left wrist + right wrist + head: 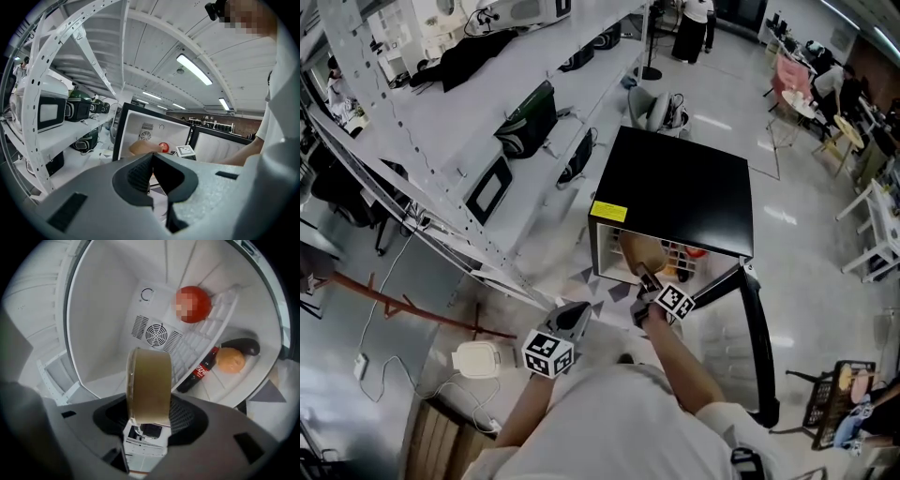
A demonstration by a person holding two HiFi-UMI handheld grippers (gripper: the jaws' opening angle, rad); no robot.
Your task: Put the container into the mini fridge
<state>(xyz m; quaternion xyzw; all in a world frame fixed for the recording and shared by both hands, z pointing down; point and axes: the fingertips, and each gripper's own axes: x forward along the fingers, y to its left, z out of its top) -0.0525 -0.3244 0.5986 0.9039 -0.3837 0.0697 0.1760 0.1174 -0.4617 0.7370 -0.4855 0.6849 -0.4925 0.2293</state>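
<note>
The black mini fridge [675,192] stands on the floor with its door [759,347] swung open to the right. My right gripper [649,281] is at the fridge's mouth, shut on a round tan container [641,251]. In the right gripper view the container [149,385] stands on edge between the jaws of the right gripper [150,417], in front of the white interior and its fan vent [157,334]. My left gripper [572,323] hangs back to the left of the fridge, shut and holding nothing. The left gripper view shows the left gripper [152,161], the open fridge [154,131] and the container [143,147].
Inside the fridge lie a red tomato [193,304], an orange [230,360], a cola bottle [199,373] and a dark eggplant [241,347]. White shelving with bags [525,127] runs along the left. A white appliance [478,359] sits on the floor near my left side.
</note>
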